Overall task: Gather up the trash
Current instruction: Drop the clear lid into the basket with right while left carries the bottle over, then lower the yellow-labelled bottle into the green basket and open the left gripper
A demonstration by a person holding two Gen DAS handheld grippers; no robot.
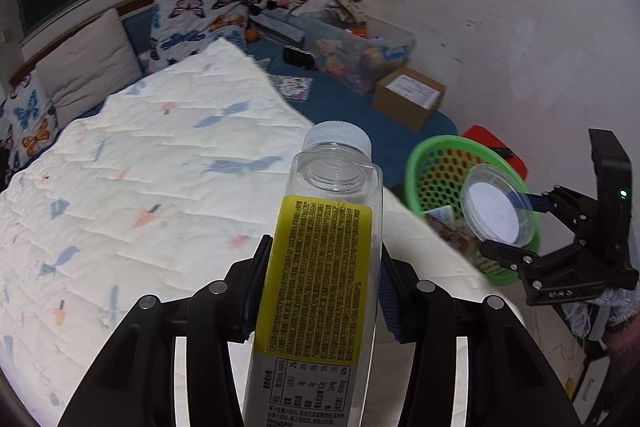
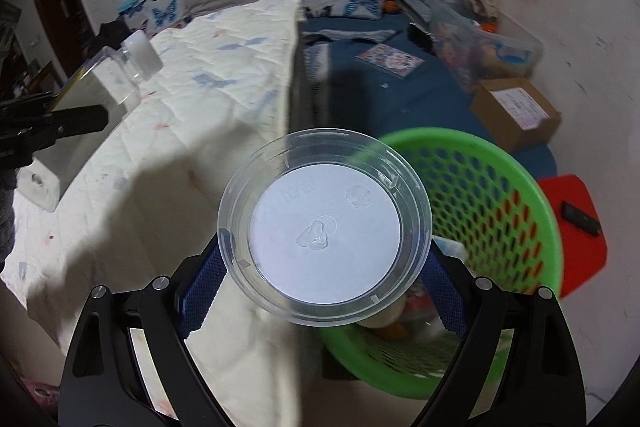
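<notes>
My left gripper (image 1: 320,291) is shut on an empty clear bottle (image 1: 324,247) with a yellow label and a white cap, held over the quilted bed cover. In the right wrist view that same bottle (image 2: 104,83) shows at the far left. My right gripper (image 2: 320,283) is shut on a clear round plastic container (image 2: 325,227) with a white bottom, held by its sides above the rim of the green mesh basket (image 2: 500,187). The left wrist view shows this container (image 1: 496,207) in front of the green basket (image 1: 436,163), with the right gripper (image 1: 516,227) around it.
A white quilted cover (image 1: 140,187) lies over the bed. Beyond it are butterfly pillows (image 1: 188,23), a cardboard box (image 1: 408,95), a clear storage bin (image 1: 360,55) and soft toys. A red stool (image 2: 576,227) with a black remote stands beside the basket, which holds some wrappers.
</notes>
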